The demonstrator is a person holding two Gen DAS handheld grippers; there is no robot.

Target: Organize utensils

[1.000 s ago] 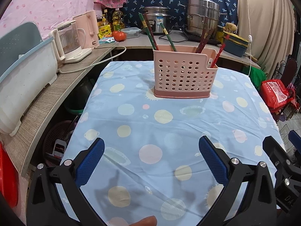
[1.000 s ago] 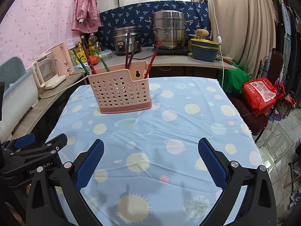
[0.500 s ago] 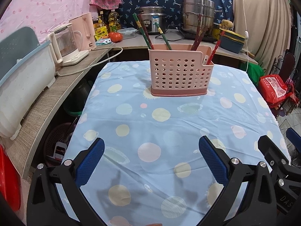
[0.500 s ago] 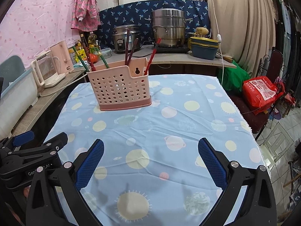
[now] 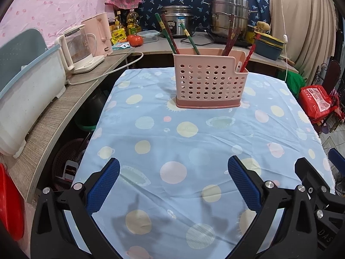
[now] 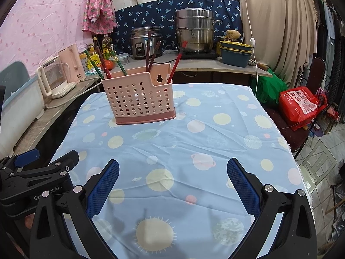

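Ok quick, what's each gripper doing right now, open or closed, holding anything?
Left gripper: open, holding nothing, above the blue spotted tablecloth.
Right gripper: open, holding nothing, above the same cloth.

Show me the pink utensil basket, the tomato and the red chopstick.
pink utensil basket (image 5: 210, 82), left wrist view, perforated front wall.
tomato (image 5: 135, 40), left wrist view, its middle.
red chopstick (image 6: 178, 59), right wrist view, mid-shaft.

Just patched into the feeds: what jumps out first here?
A pink basket stands mid-table on the spotted blue cloth, with green and red chopsticks sticking up from it. Both grippers, left and right, hover open and empty over the near edge.
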